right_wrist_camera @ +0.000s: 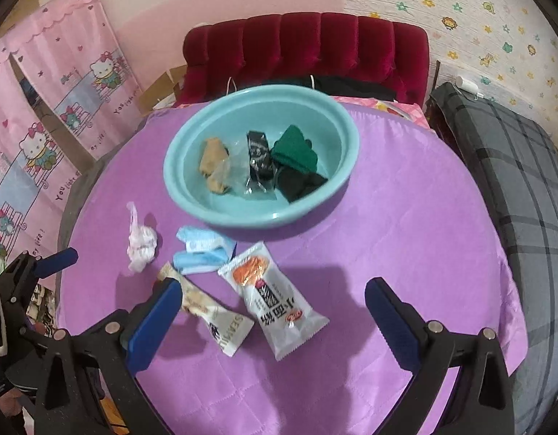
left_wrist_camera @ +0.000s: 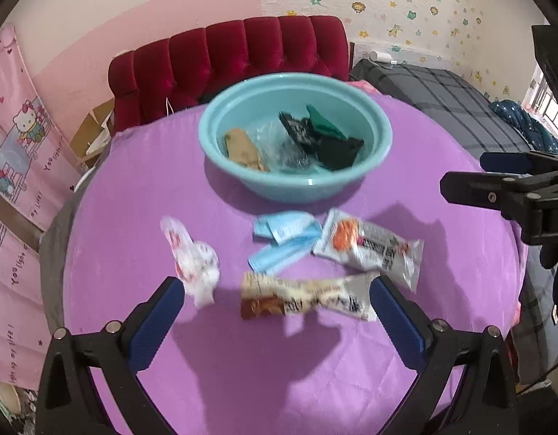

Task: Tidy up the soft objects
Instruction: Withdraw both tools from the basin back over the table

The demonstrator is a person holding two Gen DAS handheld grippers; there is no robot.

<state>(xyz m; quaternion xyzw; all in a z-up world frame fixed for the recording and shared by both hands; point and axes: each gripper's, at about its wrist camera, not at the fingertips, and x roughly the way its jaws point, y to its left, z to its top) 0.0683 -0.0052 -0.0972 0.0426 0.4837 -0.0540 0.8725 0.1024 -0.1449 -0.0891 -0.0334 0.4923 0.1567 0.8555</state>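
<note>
A teal basin [left_wrist_camera: 242,108] [right_wrist_camera: 181,152] stands on the purple table and holds a tan sock [right_wrist_camera: 213,166], a black packet [right_wrist_camera: 259,156], a green cloth [right_wrist_camera: 293,152] and a dark cloth [right_wrist_camera: 297,185]. On the cloth in front lie a crumpled white bag [left_wrist_camera: 195,257] [right_wrist_camera: 141,244], a light blue mask [left_wrist_camera: 284,241] [right_wrist_camera: 203,250], an orange-and-white snack packet [left_wrist_camera: 373,248] [right_wrist_camera: 275,301] and a brown-and-white packet [left_wrist_camera: 304,299] [right_wrist_camera: 217,319]. My left gripper [left_wrist_camera: 277,301] is open above the brown-and-white packet. My right gripper [right_wrist_camera: 273,306] is open above the snack packets, empty.
The purple cloth [right_wrist_camera: 405,217] covers a round table. A red tufted headboard [right_wrist_camera: 304,43] stands behind it. A grey plaid bed [right_wrist_camera: 514,166] lies to the right. Pink cartoon curtains [right_wrist_camera: 54,90] hang at the left. The right gripper shows at the right edge of the left wrist view [left_wrist_camera: 463,175].
</note>
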